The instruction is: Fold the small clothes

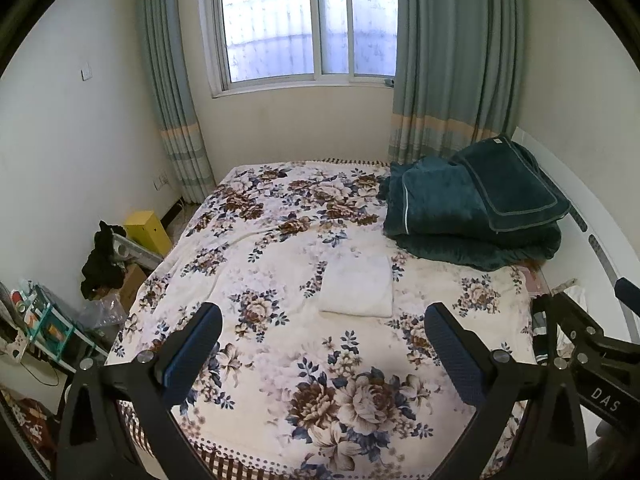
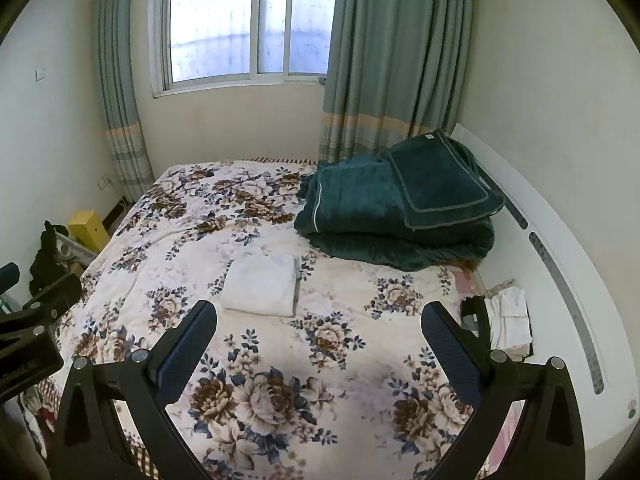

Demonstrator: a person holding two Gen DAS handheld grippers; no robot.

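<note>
A small white garment (image 1: 357, 287), folded into a neat rectangle, lies flat on the floral bedspread (image 1: 280, 360) near the middle of the bed. It also shows in the right wrist view (image 2: 261, 285). My left gripper (image 1: 322, 344) is open and empty, held above the near part of the bed, short of the garment. My right gripper (image 2: 318, 340) is open and empty too, to the right of the left one and equally short of the garment. A pile of white clothes (image 2: 510, 320) lies off the bed's right side.
A folded dark green blanket (image 1: 476, 208) sits at the bed's far right by the white headboard (image 2: 560, 264). Left of the bed stand a yellow box (image 1: 148, 230), black clothing (image 1: 102, 260) and cluttered shelves (image 1: 44, 320). A window and curtains are behind.
</note>
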